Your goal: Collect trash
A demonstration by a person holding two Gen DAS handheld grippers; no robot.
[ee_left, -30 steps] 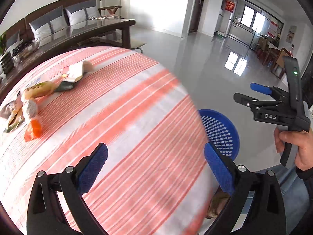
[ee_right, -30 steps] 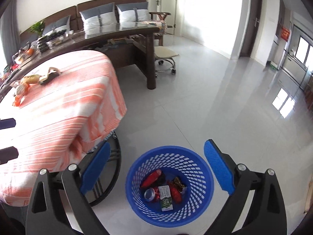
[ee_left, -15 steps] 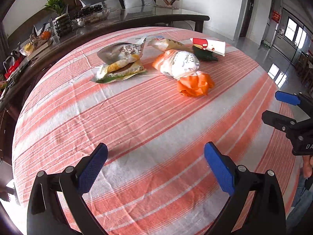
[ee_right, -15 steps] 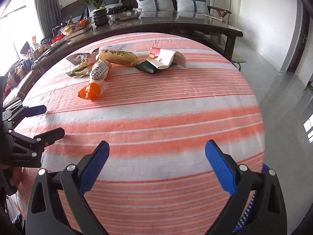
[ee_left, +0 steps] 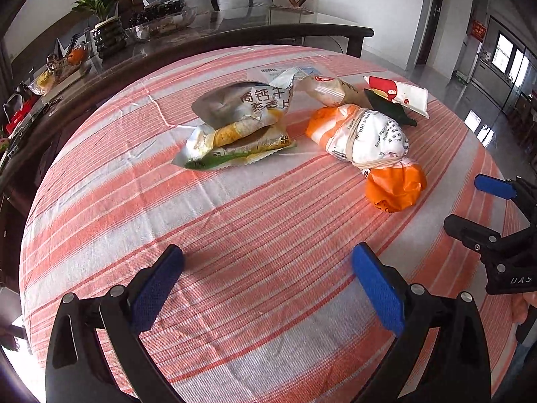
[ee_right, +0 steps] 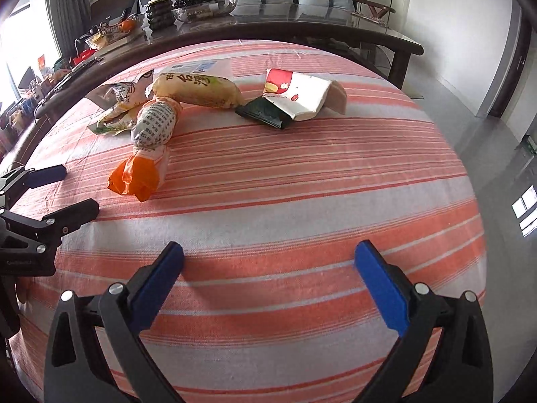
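— Where's the trash?

— All on the striped cloth (ee_right: 302, 181), in a cluster toward the far side: a silver wrapper (ee_left: 241, 107), a tan bread bag (ee_right: 198, 90), an orange-and-white bag (ee_left: 365, 141) tied off with a band, a red-and-white packet (ee_right: 298, 95) lying on a dark pouch (ee_right: 265, 112).

— And your tongs?

— I've got both empty. The left gripper (ee_left: 268, 288) stands wide apart over bare cloth. The right gripper (ee_right: 268, 282) has just been opening to its widest, nothing between its pads.

— How will that stuff handle?

— Light and crinkly, I'd judge; the film looks slick and will crush rather than resist. I'd take the orange-and-white bag at its banded waist, where it's narrow and firm. The flat wrappers I'd pinch at a raised edge, since they lie close to the cloth.
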